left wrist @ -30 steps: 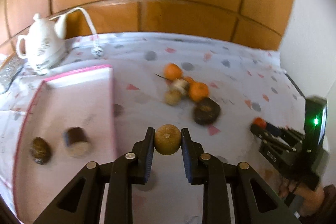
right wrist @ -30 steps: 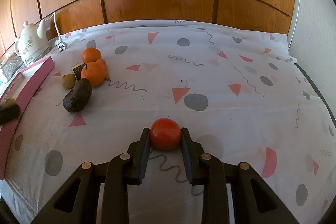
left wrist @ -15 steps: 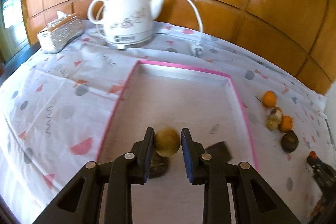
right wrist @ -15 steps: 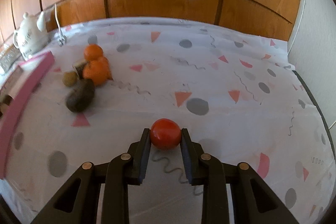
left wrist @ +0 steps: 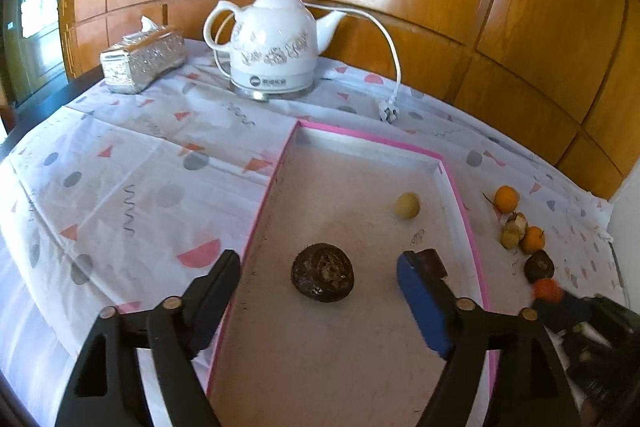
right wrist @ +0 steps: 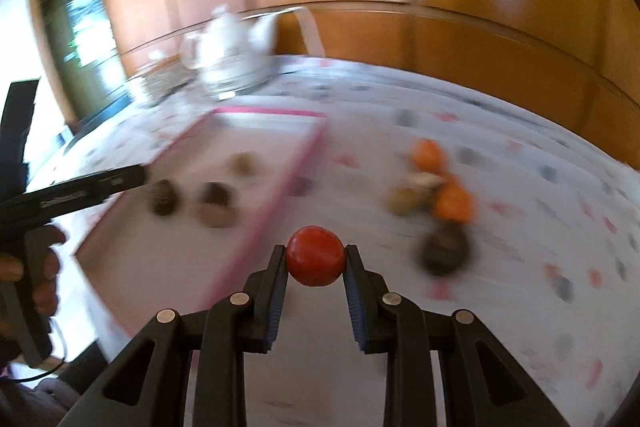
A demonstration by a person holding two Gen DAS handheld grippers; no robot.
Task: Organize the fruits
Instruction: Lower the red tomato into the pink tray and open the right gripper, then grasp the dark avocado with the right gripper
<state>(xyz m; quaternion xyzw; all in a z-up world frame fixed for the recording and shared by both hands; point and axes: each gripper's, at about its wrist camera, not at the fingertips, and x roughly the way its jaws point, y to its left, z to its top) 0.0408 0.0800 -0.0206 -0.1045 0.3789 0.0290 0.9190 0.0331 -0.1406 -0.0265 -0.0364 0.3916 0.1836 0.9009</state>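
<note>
My left gripper [left wrist: 319,261] hangs over the pink-rimmed tray [left wrist: 456,187]; its jaws are opening and nothing is between them. On the tray floor below lie a dark round fruit [left wrist: 322,271], a yellowish round fruit [left wrist: 407,205] farther back, and a dark piece [left wrist: 430,263] half hidden behind the right finger. My right gripper [right wrist: 316,255] is shut on a red tomato [right wrist: 316,261], held just right of the tray's rim [right wrist: 308,155]. On the cloth lie two oranges [left wrist: 506,199] [left wrist: 532,239], a brownish fruit [left wrist: 514,231] and a dark fruit [left wrist: 539,266].
A white electric kettle [left wrist: 276,43] with cord and plug [left wrist: 388,113] stands behind the tray. A silver tissue box [left wrist: 142,61] sits at the back left. A wooden panel wall closes the far side. The table's edge runs along the left. A person's hand [right wrist: 40,259] holds the left gripper.
My left gripper swung from the cloth to over the tray, opened and let go the yellowish fruit, which rolled toward the tray's far right. My right gripper swung left toward the tray with the tomato.
</note>
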